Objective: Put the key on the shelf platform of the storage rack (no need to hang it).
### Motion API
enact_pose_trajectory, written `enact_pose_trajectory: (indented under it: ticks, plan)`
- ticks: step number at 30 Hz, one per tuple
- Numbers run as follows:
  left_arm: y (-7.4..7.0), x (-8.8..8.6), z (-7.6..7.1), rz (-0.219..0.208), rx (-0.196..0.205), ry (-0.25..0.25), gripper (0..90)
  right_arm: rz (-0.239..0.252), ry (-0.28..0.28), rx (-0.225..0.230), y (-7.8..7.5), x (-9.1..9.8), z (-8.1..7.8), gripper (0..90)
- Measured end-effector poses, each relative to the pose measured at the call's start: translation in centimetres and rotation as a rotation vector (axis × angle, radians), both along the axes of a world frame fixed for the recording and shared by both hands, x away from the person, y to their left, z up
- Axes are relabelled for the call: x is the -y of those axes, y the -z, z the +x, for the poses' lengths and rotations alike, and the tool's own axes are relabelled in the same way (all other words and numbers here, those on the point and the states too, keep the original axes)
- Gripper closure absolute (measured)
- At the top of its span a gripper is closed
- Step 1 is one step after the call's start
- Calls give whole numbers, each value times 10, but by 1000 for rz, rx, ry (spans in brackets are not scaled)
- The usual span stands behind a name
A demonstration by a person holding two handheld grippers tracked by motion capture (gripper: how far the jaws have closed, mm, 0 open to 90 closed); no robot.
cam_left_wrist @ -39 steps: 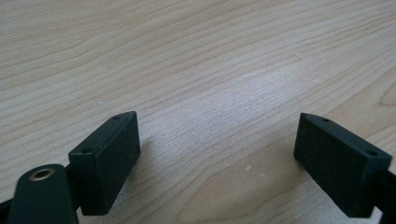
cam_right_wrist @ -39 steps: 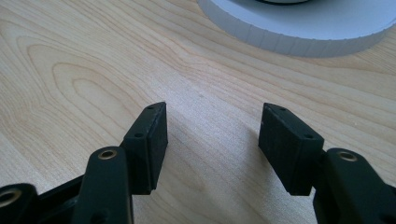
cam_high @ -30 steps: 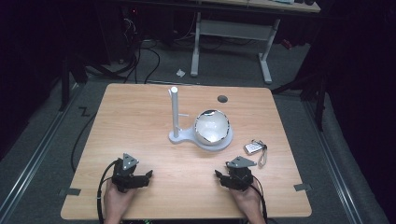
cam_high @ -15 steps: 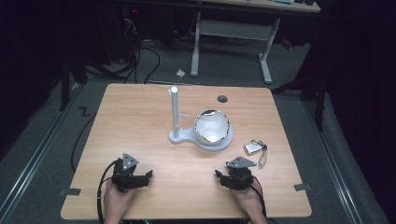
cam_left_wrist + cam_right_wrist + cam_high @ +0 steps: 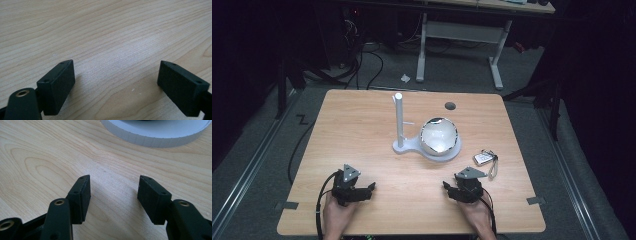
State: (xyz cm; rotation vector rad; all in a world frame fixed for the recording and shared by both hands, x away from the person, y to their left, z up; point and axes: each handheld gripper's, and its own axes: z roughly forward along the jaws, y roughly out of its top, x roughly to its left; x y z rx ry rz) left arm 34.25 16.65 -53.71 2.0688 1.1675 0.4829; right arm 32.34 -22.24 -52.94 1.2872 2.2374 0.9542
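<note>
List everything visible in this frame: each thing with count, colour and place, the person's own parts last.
table: one, light wood, centre of the high view.
stand: one, white, upright post on a flat base, mid-table.
bowl: one, shiny metal, on the stand's round base.
small device: one, silvery with a cord loop, right of the bowl.
hole: one, dark, far part of the tabletop.
desk: one, white-legged, behind the table.
left gripper: one, black, open, near left edge.
right gripper: one, black, open, near right, facing the stand's base.
</note>
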Motion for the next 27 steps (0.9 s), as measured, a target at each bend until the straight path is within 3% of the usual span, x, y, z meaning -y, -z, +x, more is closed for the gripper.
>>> enact_pose_trajectory:
  ticks: [12,27]
  plan:
    - [0,0,0,-1,0,0,150,10,2,30,-9,7,-5,431]
    - [0,0,0,-1,1,-1,150,41,9,32,-18,19,-10,416]
